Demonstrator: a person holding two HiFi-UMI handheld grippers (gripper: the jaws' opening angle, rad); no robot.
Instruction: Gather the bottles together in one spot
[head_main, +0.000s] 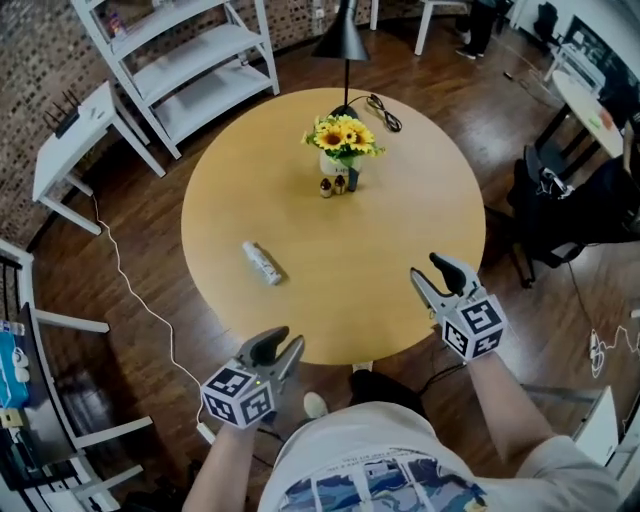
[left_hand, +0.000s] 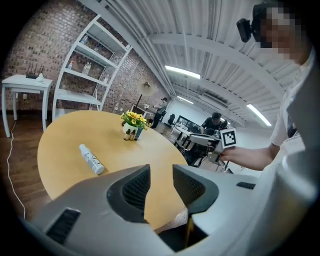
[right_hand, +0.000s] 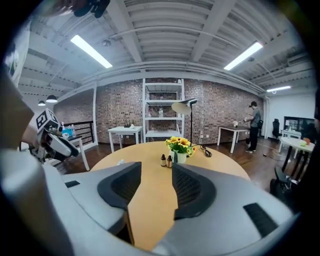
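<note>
- The round wooden table (head_main: 400, 200) carries a vase of sunflowers (head_main: 343, 148) toward its far side; this vase is the landmark for all that follows.
- Two small brown bottles (head_main: 333, 186) stand upright just in front of the vase, side by side and close against it.
- A white spray bottle (head_main: 262, 263) lies on its side well apart from the vase, nearer the person and to the left, alone on bare wood.
- A black lamp (head_main: 342, 40) stands behind the vase, and its coiled cable (head_main: 383, 112) lies behind and to the right.
- The left gripper (head_main: 285, 340) hangs off the table's near edge, far from the vase and beyond the white bottle. Its jaws are drawn in to a narrow slit with nothing between them.
- The right gripper (head_main: 426, 266) is over the near right rim, well apart from the vase and pointing toward it. Its jaws stand moderately apart and empty.
</note>
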